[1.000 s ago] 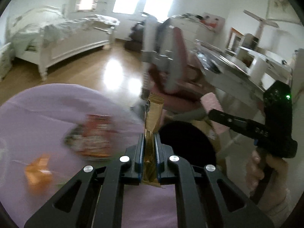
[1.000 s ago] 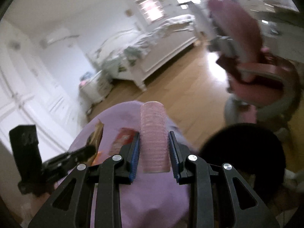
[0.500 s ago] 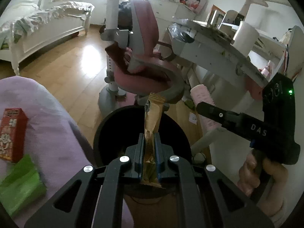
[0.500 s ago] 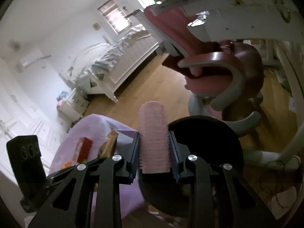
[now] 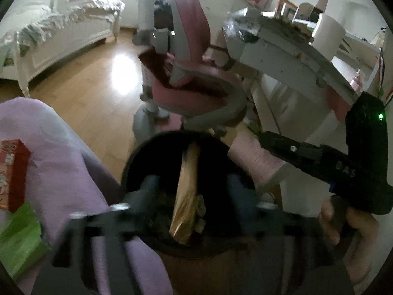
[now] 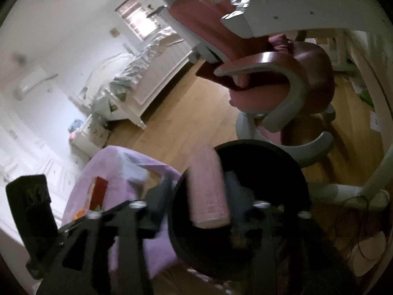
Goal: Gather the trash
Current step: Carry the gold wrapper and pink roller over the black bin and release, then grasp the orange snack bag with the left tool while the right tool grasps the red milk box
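Left gripper (image 5: 192,194): fingers opening, gold wrapper (image 5: 186,196) loose between them over black bin (image 5: 132,167) | Right gripper (image 6: 208,196): fingers opening, pink roller (image 6: 208,186) free between them above the bin; lilac surface (image 5: 61,162) beside bin bears red box (image 5: 12,172), green packet (image 5: 17,236)

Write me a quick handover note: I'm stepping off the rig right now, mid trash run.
Left gripper: jaws opening, gold wrapper loose between them over the black bin.
Right gripper: jaws opening, pink roller between them, above the same bin.
Done: both pieces brought over the bin.
Left: the red box and green packet lie on the purple cloth.
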Motion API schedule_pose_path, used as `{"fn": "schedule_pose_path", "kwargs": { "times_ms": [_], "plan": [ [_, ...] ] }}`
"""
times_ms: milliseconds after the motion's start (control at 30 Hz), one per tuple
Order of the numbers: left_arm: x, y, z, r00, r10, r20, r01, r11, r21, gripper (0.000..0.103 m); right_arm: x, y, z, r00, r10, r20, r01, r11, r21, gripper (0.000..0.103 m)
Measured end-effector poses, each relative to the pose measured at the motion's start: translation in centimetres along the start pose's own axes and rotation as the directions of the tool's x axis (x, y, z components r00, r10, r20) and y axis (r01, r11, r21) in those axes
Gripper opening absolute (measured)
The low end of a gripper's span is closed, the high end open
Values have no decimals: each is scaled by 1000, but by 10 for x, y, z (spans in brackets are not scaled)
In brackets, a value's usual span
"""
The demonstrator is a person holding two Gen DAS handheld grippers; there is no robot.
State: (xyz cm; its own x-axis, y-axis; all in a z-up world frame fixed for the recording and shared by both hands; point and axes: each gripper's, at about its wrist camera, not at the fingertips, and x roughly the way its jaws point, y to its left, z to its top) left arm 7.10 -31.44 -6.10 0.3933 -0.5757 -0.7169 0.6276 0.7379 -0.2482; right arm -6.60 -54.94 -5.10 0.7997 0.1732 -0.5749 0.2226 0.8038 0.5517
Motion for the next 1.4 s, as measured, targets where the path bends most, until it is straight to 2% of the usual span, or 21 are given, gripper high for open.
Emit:
{"fn": "schedule_pose_path", "kwargs": {
  "times_ms": [67,333,467,500,600,633,700,800,867,933,967,1033,1100,1167,1267,1300,1400],
  "plan": [
    [-5,1,1,1000,0,19,0,1000,1,80,0,-1,0,1000,-2,4,2,1000,2,67],
    [-29,19,-2,998,24,53,-23,999,-23,80,7,12,-4,1000,-13,-15,12,1000,-15,67],
    [-58,47,-14,993,82,90,-77,995,-60,81,21,37,-11,999,13,-47,-16,998,-56,72],
    [-65,55,-16,991,97,96,-90,993,-76,84,24,44,-13,998,20,-57,-24,997,-67,73],
    [-89,89,-28,978,172,115,-154,977,-147,86,39,73,-21,994,43,-99,-54,992,-114,73],
    [-98,102,-33,973,201,117,-180,968,-174,88,44,85,-23,992,52,-113,-67,989,-131,73],
    [-117,132,-43,950,292,113,-259,936,-238,92,54,106,-29,988,70,-136,-92,983,-161,73],
    [-144,175,-61,902,423,91,-370,864,-342,92,67,138,-37,981,93,-169,-126,971,-202,76],
    [-155,202,-72,881,468,68,-406,822,-398,92,77,163,-43,975,112,-189,-154,962,-224,77],
    [-158,222,-79,883,468,35,-410,806,-428,92,89,190,-50,968,128,-215,-182,950,-254,77],
    [-157,231,-82,889,457,16,-405,803,-438,92,93,201,-52,965,133,-224,-192,944,-268,77],
    [-154,243,-85,889,458,-8,-415,796,-441,92,105,228,-58,960,137,-245,-211,927,-309,78],
    [-152,253,-86,897,442,-17,-403,799,-446,92,116,250,-64,958,121,-261,-209,915,-345,80],
    [-148,262,-85,912,409,-15,-370,809,-457,92,132,270,-70,954,93,-286,-200,906,-372,80],
    [-147,269,-87,921,389,-12,-350,815,-462,91,158,292,-76,952,40,-304,-168,897,-409,80],
    [-146,273,-87,923,385,-15,-349,818,-457,90,166,298,-78,951,22,-307,-155,896,-417,80],
    [-144,277,-87,916,400,-21,-369,822,-433,74,189,310,-81,950,-36,-311,-109,894,-435,80]
  ]
}}
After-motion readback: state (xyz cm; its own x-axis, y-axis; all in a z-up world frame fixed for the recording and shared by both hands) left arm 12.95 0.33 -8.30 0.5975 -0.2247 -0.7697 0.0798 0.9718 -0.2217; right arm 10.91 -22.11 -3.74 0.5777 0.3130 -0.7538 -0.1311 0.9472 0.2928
